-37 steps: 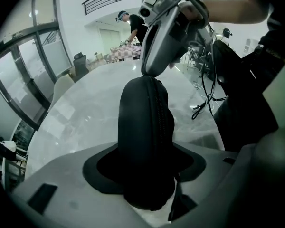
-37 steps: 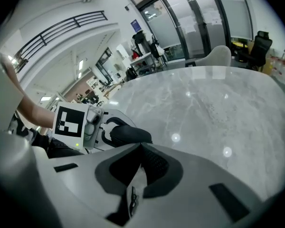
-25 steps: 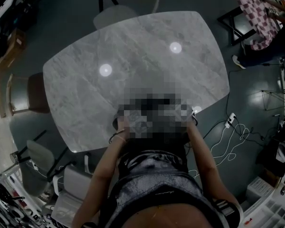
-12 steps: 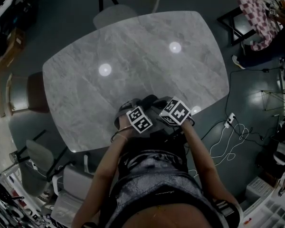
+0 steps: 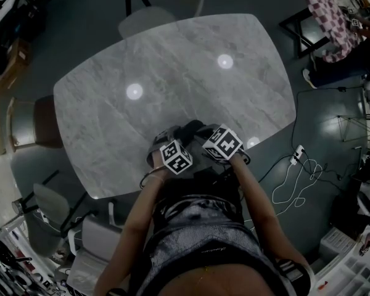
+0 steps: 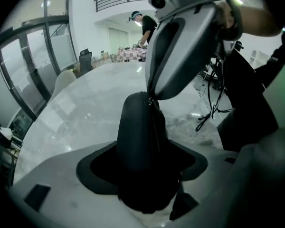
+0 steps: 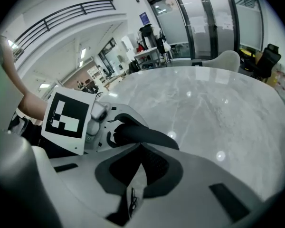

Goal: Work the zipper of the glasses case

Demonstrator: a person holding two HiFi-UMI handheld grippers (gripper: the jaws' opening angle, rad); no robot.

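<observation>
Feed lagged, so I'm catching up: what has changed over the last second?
The left gripper has just been opening its jaws, with the glasses case between them. Both grippers kept their place at the table's near edge; the right gripper stays shut at the zipper's top.

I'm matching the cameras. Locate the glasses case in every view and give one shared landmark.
Head view: glasses case, centre, near edge of the marble table.
Left gripper view: glasses case upright, lower centre.
Right gripper view: glasses case left of centre, dark curve.
Shared landmark: the marble table.

Dim, fisheye-warped head view; 2 lamp glares spot the table [image 5: 111, 122].
</observation>
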